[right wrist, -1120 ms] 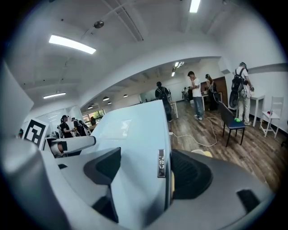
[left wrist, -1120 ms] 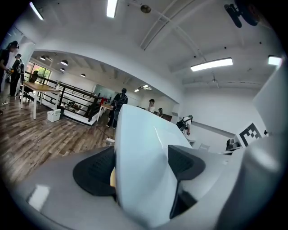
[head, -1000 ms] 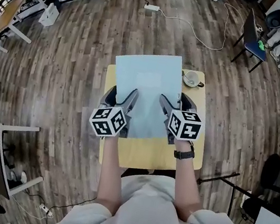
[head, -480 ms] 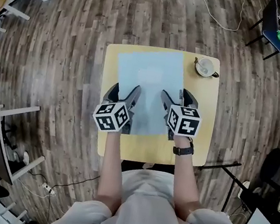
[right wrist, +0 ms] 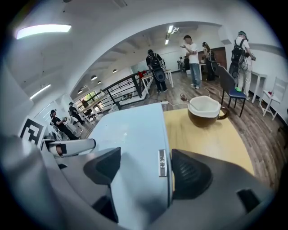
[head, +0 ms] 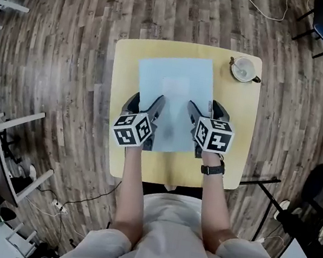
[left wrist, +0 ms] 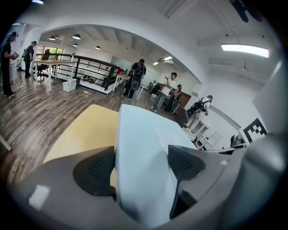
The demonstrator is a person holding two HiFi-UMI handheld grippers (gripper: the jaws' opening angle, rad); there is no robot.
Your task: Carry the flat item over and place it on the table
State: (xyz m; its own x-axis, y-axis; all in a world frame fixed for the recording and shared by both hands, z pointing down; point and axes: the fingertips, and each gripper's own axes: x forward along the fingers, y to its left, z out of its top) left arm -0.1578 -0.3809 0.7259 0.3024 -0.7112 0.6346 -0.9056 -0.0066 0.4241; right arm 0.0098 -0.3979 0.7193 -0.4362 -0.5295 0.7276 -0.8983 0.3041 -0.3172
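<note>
Pale-blue flat item [head: 174, 91], near corners hidden, clamped by left gripper [head: 146, 105] and right gripper [head: 204, 111] jaws.

Item count as observed:
- one table [head: 235, 144]
- one flat pale-blue item [head: 173, 96]
- one cup [head: 242, 69]
- two grippers: left gripper [head: 146, 102] and right gripper [head: 206, 109]
- one blue chair [right wrist: 233, 91]

Background persons [right wrist: 191, 54] numbered roughly six; distance made that figure uncertain.

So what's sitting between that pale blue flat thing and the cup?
Nothing: only bare yellow table lies between the flat item and the cup, as the head view and right gripper view both show.
</note>
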